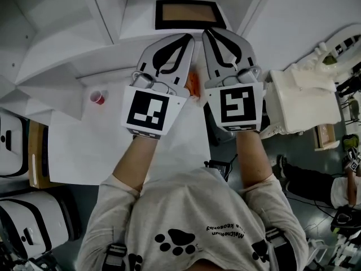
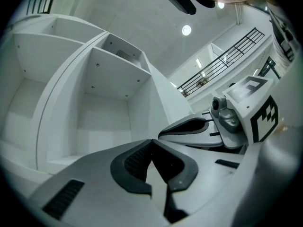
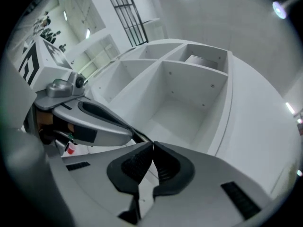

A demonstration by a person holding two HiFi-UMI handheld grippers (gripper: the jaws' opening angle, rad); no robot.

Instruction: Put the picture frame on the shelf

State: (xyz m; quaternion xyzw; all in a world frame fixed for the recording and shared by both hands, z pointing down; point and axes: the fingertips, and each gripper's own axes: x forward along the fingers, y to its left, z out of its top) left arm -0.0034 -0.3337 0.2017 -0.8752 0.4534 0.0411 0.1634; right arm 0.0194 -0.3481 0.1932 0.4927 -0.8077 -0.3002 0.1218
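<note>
The picture frame (image 1: 190, 14), a flat rectangle with a black border and tan centre, rests on the white shelf unit (image 1: 67, 44), apparently on an upper board, just beyond both gripper tips. The left gripper (image 1: 186, 38) and right gripper (image 1: 210, 34) have their ribbed black pads pressed together, with nothing between them. A small red cup (image 1: 97, 97) stands on the smooth white table (image 1: 79, 151).

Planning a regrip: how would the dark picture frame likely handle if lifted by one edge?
The picture frame looks flat and straight-edged, so it is probably stiff, not floppy. Held by its narrow dark border alone, it might pivot in the grip. Glazing can't be made out; possibly fragile.
</note>
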